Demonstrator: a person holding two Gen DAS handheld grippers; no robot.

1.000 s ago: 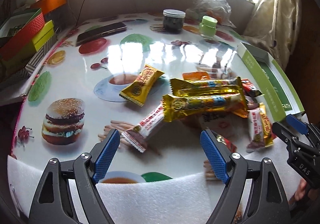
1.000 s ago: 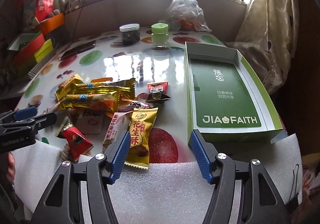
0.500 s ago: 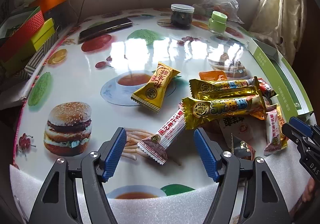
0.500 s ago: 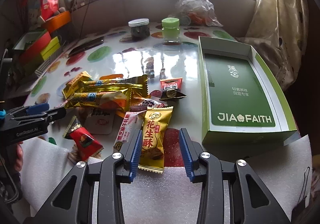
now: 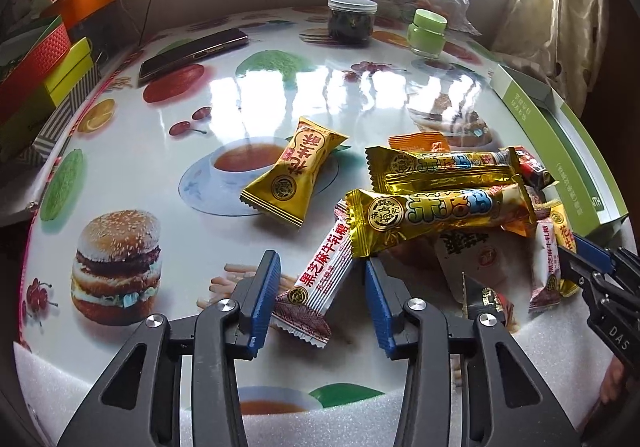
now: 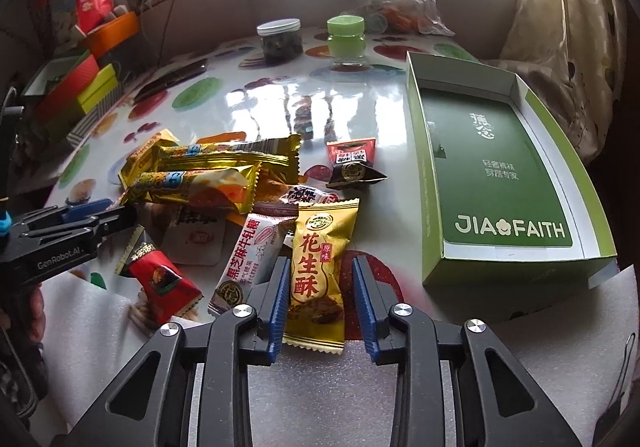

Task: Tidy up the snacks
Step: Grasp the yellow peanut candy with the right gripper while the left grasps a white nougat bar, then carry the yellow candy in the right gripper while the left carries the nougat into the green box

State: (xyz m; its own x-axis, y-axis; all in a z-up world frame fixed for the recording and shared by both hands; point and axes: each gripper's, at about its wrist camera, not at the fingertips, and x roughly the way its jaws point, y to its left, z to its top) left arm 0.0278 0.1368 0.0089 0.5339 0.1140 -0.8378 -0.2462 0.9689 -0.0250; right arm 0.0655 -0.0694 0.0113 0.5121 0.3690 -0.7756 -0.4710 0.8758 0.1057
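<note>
Those wrapped snacks look light, crinkly and slick, soft enough to crush, so best pinched across the flat middle. The left hand-held gripper (image 5: 320, 301) is closing, half narrowed, around a white bar (image 5: 325, 273) lying on the bench (image 5: 240, 95); one pad touches its side, the other stands clear. The right hand-held gripper (image 6: 320, 297) is closing too, nearly narrow, astride a yellow packet (image 6: 320, 271), pads just beside its edges. The green box (image 6: 432, 207) sits empty to its right.
</note>
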